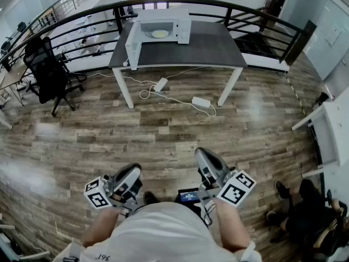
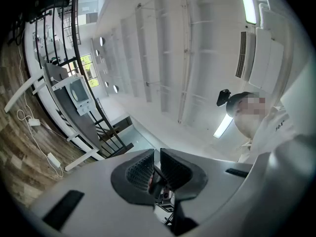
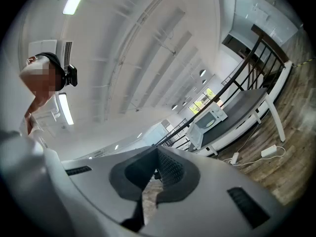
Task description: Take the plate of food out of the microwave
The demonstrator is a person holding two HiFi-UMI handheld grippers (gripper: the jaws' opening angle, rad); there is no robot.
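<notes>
A white microwave [image 1: 162, 30] stands on a dark-topped table [image 1: 207, 45] far ahead, with its door [image 1: 132, 46] swung open to the left. Inside it lies a plate [image 1: 160, 34] with yellowish food. Both grippers are held close to my body, several steps from the table, and point upward. My left gripper [image 1: 131, 174] shows a narrow gap between its pads [image 2: 139, 167], with nothing in it. My right gripper [image 1: 209, 161] is shut and empty, pads [image 3: 170, 168] together. The microwave [image 2: 78, 92] shows small in the left gripper view, and the microwave [image 3: 210, 120] also appears in the right gripper view.
Wooden floor lies between me and the table. Two power strips [image 1: 200, 101] with cables lie under the table's front edge. A black office chair [image 1: 49, 72] stands at the left. A black railing [image 1: 262, 21] runs behind the table. A white desk [image 1: 332, 130] and a seated person [image 1: 305, 206] are at the right.
</notes>
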